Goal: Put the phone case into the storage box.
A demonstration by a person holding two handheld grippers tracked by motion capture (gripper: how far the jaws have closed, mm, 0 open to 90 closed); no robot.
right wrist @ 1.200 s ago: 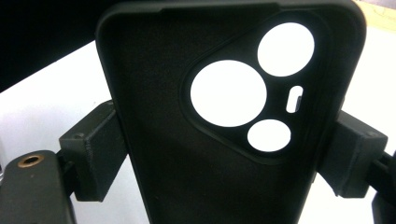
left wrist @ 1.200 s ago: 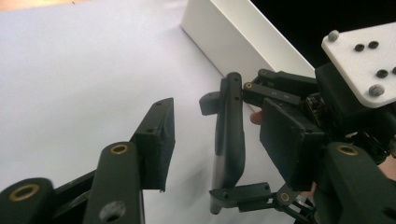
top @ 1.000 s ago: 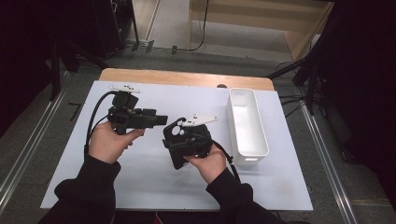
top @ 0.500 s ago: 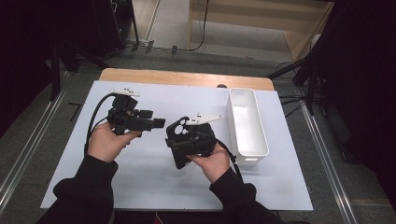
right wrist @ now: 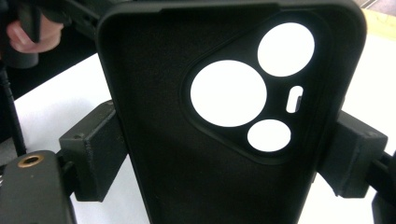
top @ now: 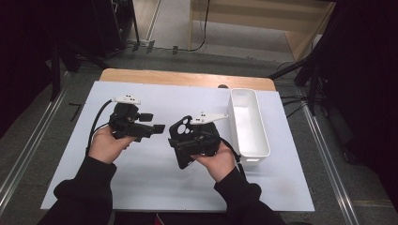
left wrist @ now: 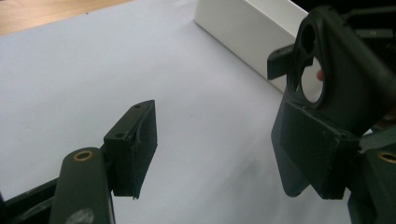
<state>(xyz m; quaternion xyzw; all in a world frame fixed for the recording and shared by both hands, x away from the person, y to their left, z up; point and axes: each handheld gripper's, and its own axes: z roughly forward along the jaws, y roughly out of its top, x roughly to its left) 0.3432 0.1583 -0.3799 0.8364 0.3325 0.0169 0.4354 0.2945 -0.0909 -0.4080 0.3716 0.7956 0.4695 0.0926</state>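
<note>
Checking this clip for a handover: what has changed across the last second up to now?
The left gripper has drawn back from the black phone case and its jaws have just been opening, with nothing between them now. The right gripper stays clamped on the case and has shifted a little leftward. The white bin has not moved.

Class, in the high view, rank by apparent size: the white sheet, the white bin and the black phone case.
1. white sheet, largest.
2. white bin.
3. black phone case, smallest, partly hidden in the right gripper.
</note>
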